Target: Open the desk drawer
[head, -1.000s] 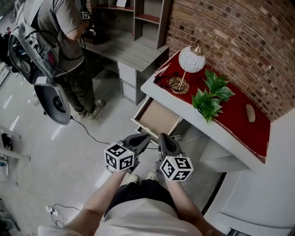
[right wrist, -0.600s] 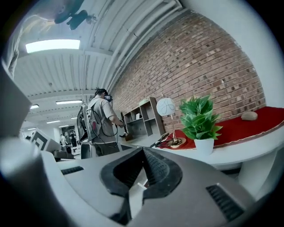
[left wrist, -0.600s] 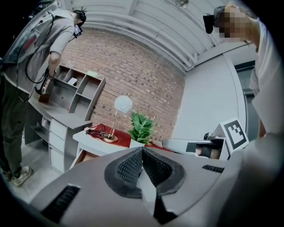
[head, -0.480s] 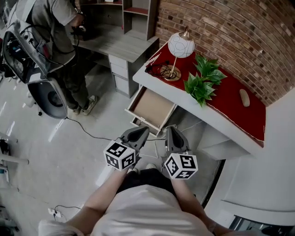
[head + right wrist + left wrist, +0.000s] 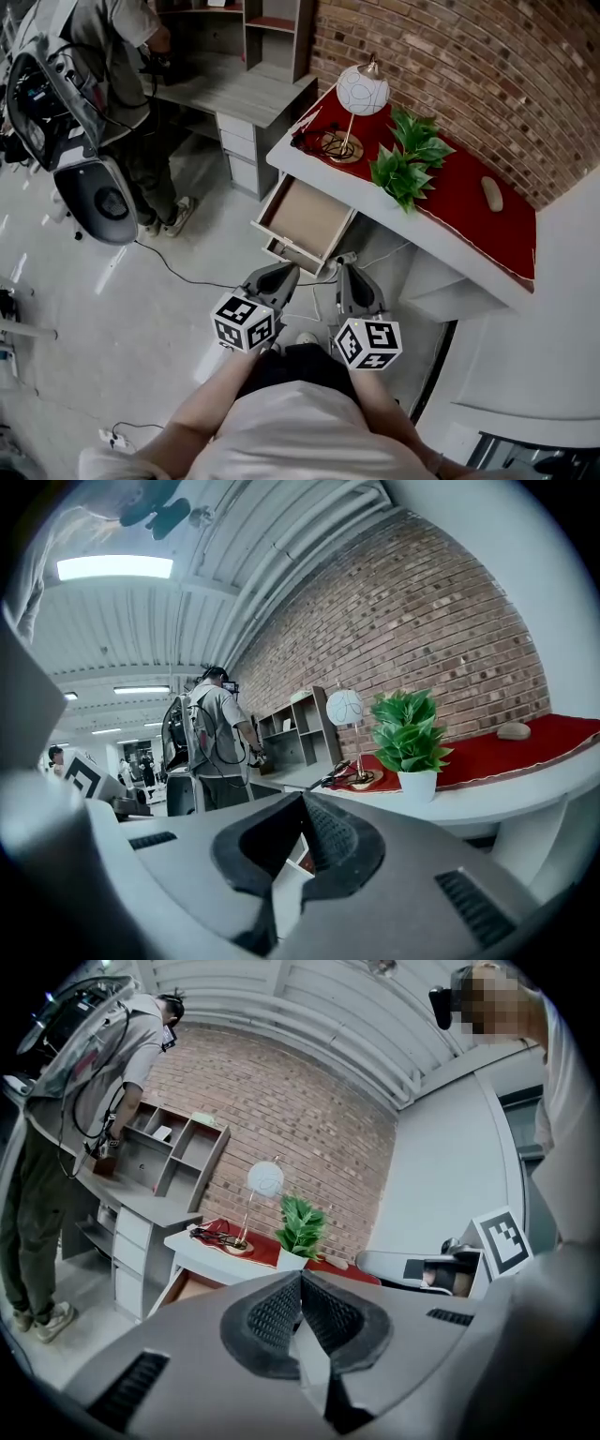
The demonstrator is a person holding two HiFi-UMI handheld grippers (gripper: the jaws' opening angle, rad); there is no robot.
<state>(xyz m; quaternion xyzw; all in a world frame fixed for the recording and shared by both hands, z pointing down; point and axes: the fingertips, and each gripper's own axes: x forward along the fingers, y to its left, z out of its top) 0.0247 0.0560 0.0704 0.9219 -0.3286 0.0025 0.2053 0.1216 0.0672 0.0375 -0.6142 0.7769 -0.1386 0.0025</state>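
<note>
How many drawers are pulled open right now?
1: the drawer under the white desk, at the lamp end. The grey cabinet's drawers beside it look shut; others may be hidden.

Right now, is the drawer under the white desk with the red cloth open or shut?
Open. The light wooden drawer is pulled well out from under the white desk, so the head view looks straight down onto its bare tan bottom.

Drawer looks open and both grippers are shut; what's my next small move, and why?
Probably lower both grippers and stop. The drawer already stands pulled out from under the desk, its bare inside showing, and the left gripper and right gripper are shut, empty and clear of it, so no further pull seems needed.
</note>
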